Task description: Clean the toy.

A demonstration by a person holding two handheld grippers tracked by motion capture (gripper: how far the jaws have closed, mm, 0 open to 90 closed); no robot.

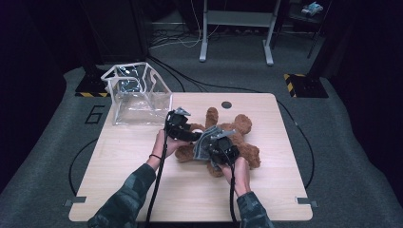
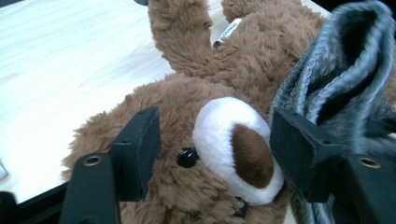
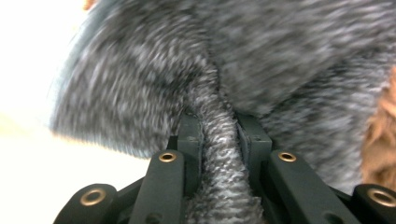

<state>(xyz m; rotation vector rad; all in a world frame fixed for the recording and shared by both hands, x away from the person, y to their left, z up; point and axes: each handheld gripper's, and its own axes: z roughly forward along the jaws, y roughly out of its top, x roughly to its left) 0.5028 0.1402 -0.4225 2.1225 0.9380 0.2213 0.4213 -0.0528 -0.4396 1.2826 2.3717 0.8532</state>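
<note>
On bench centre lies the teddy bear (image 1: 237, 137). My right fingers (image 3: 219, 140) clench the grey fabric (image 3: 280, 56) over it; left fingers (image 2: 215, 154) w/ gap, straddling bear's face, not pressing.

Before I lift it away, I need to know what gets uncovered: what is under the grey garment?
Under the grey garment lies the brown teddy bear; its face and limbs stick out. The right tool pinches a fold. The bear's covered middle cannot be seen.
</note>
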